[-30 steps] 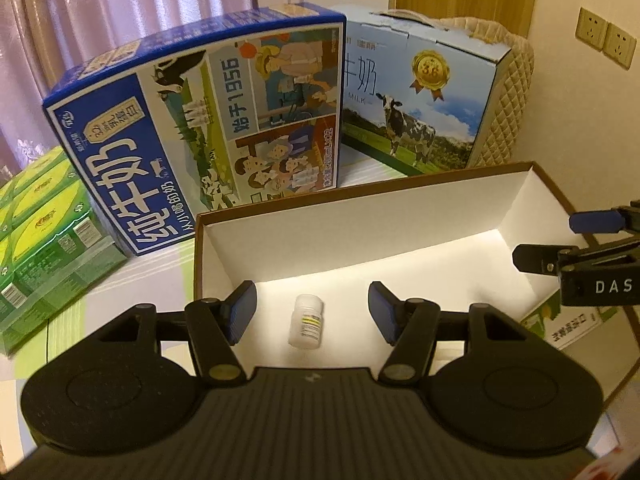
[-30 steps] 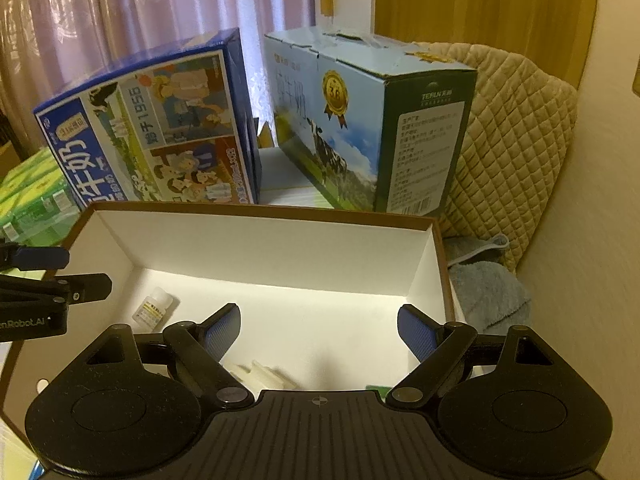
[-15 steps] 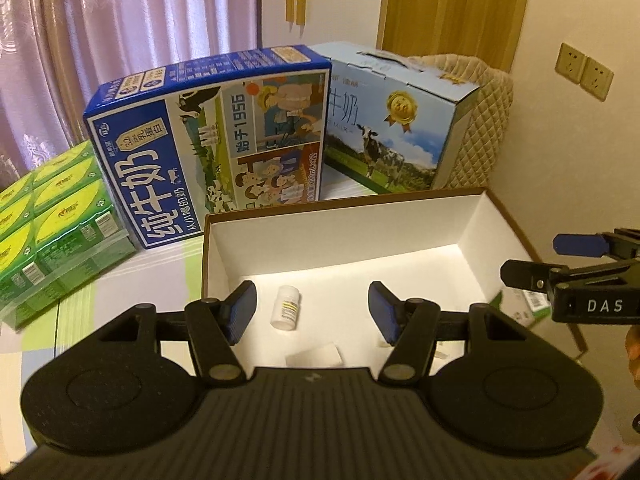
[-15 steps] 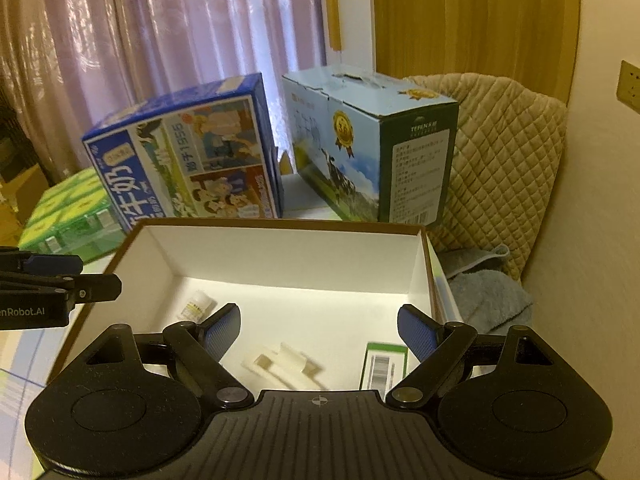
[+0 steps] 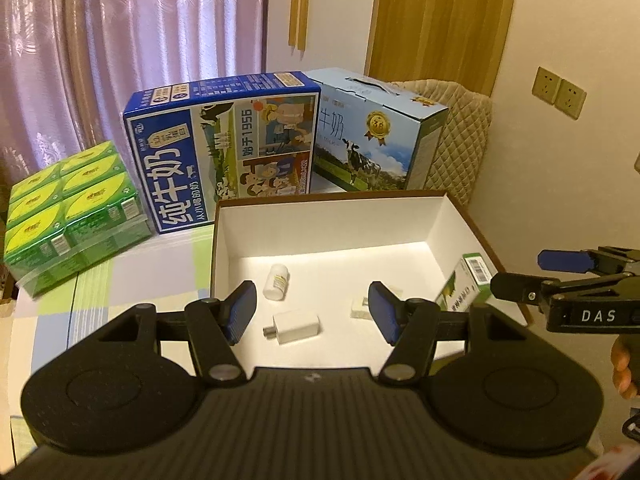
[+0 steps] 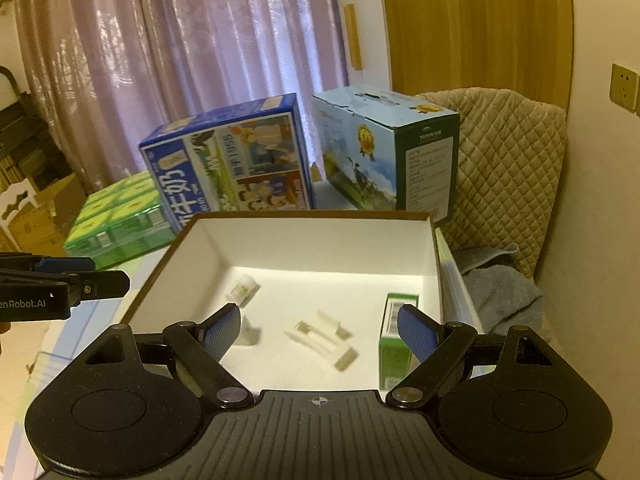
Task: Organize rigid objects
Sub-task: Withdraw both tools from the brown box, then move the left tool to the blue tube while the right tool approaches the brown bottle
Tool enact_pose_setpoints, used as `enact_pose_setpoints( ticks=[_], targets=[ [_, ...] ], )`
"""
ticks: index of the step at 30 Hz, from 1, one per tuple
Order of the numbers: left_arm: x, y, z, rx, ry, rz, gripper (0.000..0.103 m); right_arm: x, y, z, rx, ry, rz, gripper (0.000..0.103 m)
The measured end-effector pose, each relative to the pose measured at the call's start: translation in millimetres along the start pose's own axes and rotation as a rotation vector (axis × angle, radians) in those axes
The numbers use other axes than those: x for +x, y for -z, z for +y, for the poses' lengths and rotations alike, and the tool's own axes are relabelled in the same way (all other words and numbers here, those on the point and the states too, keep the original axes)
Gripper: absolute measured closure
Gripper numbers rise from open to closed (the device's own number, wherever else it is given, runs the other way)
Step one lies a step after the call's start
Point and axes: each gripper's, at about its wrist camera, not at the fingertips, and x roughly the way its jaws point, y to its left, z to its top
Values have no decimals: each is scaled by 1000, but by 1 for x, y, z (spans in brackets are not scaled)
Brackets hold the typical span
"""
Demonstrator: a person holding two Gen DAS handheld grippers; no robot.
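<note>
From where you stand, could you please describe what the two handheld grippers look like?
Both are matte black plastic. The left gripper has two angled fingers with ribbed blue pads, round pivot screws and a ridged body. The right gripper matches it; seen side-on, its body reads "DAS" in white, the left's "enRobot.AI".

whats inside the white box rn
Inside the white box: a small white bottle lying down, a white plug adapter, a white plastic piece and a green carton. The grippers cover the near edge, so anything there is unseen.
</note>
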Motion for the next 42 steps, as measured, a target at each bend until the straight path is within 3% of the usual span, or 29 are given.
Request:
enact_pose_setpoints(
  ticks=[9,18,28,42],
  targets=[
    [-36,27,-2,-19,-8,1,43,-34,23,10,-8,-28,2,20],
    [-62,60,-8,-43,1,20,43,-45,60,12,-9,-60,73,20],
    [-78,93,-5,-71,-1,50,43,-51,101,7,-11,-52,132,20],
    [-80,139,10,-100,-59,130,43,-44,147,-1,-21,-36,239,21]
  ],
)
